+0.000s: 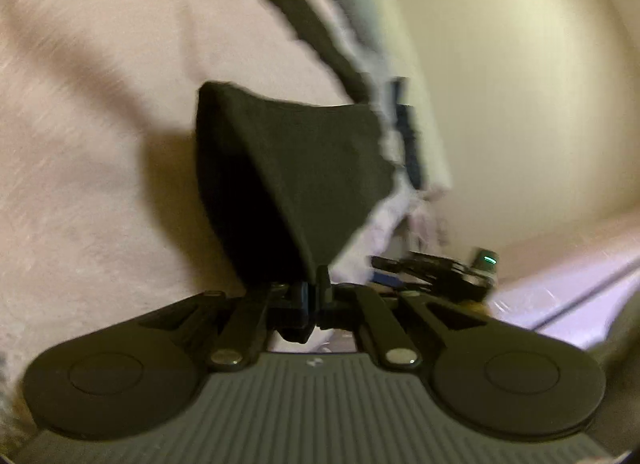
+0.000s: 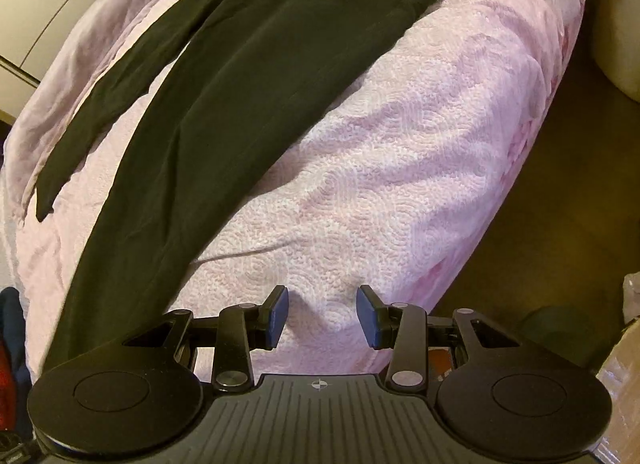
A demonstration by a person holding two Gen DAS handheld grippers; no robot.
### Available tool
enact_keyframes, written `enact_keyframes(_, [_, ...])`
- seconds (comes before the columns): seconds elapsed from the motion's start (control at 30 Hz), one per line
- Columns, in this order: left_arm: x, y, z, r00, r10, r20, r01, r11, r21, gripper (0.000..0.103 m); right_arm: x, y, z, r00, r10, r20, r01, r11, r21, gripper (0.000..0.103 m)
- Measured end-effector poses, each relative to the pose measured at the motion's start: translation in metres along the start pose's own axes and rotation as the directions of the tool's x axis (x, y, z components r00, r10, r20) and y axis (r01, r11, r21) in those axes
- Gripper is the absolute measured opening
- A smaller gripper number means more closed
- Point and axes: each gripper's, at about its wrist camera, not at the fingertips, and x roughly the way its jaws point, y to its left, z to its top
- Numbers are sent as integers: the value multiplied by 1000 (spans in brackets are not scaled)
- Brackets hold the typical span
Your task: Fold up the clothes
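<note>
A black garment (image 2: 224,75) lies spread across a pink quilted bedspread (image 2: 400,167), one long sleeve or leg trailing to the left. My left gripper (image 1: 314,284) is shut on a corner of the black garment (image 1: 296,167) and holds it lifted above the bedspread (image 1: 100,123); this view is blurred. My right gripper (image 2: 322,316) is open and empty, hovering over the bedspread near its front edge, to the right of the garment. The right gripper also shows in the left wrist view (image 1: 436,268).
The bed edge drops to a dark brown floor (image 2: 560,203) on the right. A cardboard box (image 2: 624,376) sits at the far right. White cupboard panels (image 2: 40,3) stand at top left. Red and blue cloth (image 2: 10,344) lies at the left edge.
</note>
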Motion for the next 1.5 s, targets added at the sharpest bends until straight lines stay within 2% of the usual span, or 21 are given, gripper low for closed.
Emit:
enact_keyframes(0.03, [-6,-1,2,999,-31,11,31,999,19,0,-1,-1,0,1000,3,2,-3,1000,0,41])
enact_keyframes(0.1, [-16,0,4,1000,-11,13,11,999,44,0,-7,1,0,999,43,30,-42,999,-16,41])
enact_keyframes(0.13, [-21,0,6,1000,-4,14,4,998,57,0,-12,6,0,995,76,61,-72,995,-67,41])
enact_keyframes(0.17, [-22,-4,8,1000,-6,16,5,997,74,0,-18,12,-1,990,112,91,-99,987,-127,41])
enact_keyframes(0.2, [-23,-7,10,1000,-8,18,7,996,90,0,-21,25,-6,987,125,97,-96,961,-261,41])
enact_keyframes(0.23, [-24,-11,12,1000,-10,20,8,994,107,0,-24,40,-13,987,132,96,-82,910,-406,41])
enact_keyframes(0.27, [-25,-14,14,1000,-12,22,9,992,124,0,-26,55,-19,986,139,94,-67,838,-542,41])
enact_keyframes(0.3, [-26,-18,16,1000,-14,24,11,990,140,0,-29,70,-26,985,146,91,-49,746,-665,41])
enact_keyframes(0.33, [-27,-21,18,1000,-16,26,12,988,157,0,-31,85,-32,985,152,86,-30,636,-771,41])
enact_keyframes(0.4, [-30,-28,21,999,-20,29,14,982,187,0,-27,107,-46,986,154,62,-8,416,-909,41])
enact_keyframes(0.43, [-33,-29,20,999,-18,28,13,981,193,0,-24,115,-51,986,159,44,-10,321,-947,41])
enact_keyframes(0.57, [-35,-32,17,1000,1,17,-4,977,213,0,-11,133,-57,990,138,28,17,83,-996,41])
enact_keyframes(0.6, [-34,-31,17,1000,4,17,-8,976,216,0,-10,134,-57,990,135,28,21,55,-998,41])
enact_keyframes(0.7, [-35,-32,18,1000,4,24,-10,976,217,0,-8,135,-54,991,127,33,35,-8,-999,41])
enact_keyframes(0.83, [-38,-34,19,1000,8,28,-14,974,228,0,3,129,-53,995,93,38,50,-121,-991,41])
enact_keyframes(0.9, [-40,-37,19,1000,15,24,-20,971,238,0,18,133,-48,996,87,24,38,-162,-986,41])
enact_keyframes(1.03, [-40,-38,22,999,33,13,-35,968,250,0,22,129,-39,997,66,-43,-28,-218,-976,41])
enact_keyframes(1.17, [-40,-38,25,999,40,14,-43,967,252,0,13,130,-22,996,35,-84,-74,-238,-968,41])
enact_keyframes(1.33, [-40,-42,27,999,49,18,-52,966,255,0,11,128,-12,996,0,-88,-85,-278,-957,41])
enact_keyframes(1.5, [-40,-44,29,999,47,22,-51,967,249,0,10,127,3,996,7,-89,-85,-246,-966,41])
